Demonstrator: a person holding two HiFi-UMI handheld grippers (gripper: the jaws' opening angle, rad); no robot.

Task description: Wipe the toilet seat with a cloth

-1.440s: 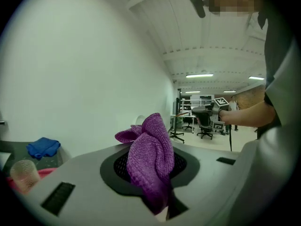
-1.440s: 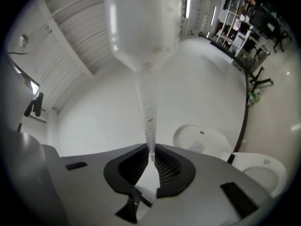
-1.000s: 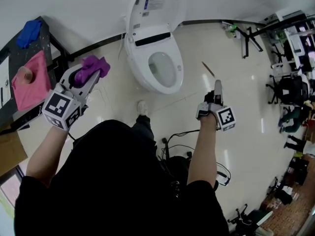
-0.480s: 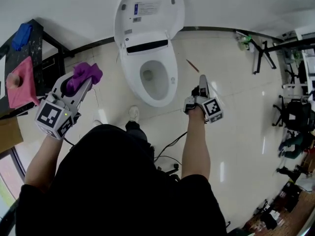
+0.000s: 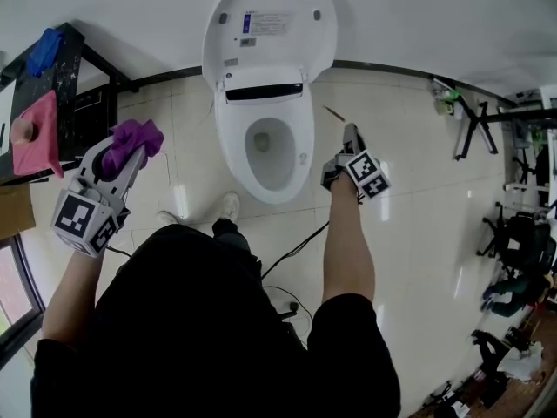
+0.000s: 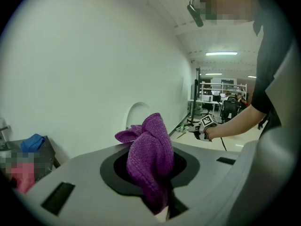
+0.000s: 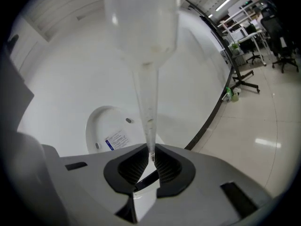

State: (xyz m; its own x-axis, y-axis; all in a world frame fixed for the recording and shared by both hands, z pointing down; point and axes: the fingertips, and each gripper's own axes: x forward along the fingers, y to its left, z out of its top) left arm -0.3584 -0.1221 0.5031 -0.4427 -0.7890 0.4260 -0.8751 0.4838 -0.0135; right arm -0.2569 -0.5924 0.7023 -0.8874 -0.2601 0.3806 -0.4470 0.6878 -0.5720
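The white toilet stands with its lid [image 5: 270, 24] up and its seat [image 5: 300, 142] down over the bowl. My left gripper [image 5: 122, 153] is left of the toilet, shut on a bunched purple cloth [image 5: 129, 136] that sticks out above the jaws [image 6: 149, 157]. My right gripper [image 5: 351, 135] is level with the seat's right edge, apart from it. It is shut on the thin tip of a clear plastic dropper [image 7: 146, 69], which points away from me toward the raised lid [image 7: 110, 131].
A black shelf [image 5: 83, 77] at the left holds a pink cloth [image 5: 35, 138] and a blue cloth [image 5: 43, 49]. The person's shoe [image 5: 228, 205] is in front of the bowl. Cables [image 5: 291, 246] lie on the tiled floor. Stands and chairs [image 5: 513, 233] crowd the right.
Both grippers have come closer to the toilet in the head view. The right gripper moved up and left to beside the seat; the left gripper still carries the purple cloth.
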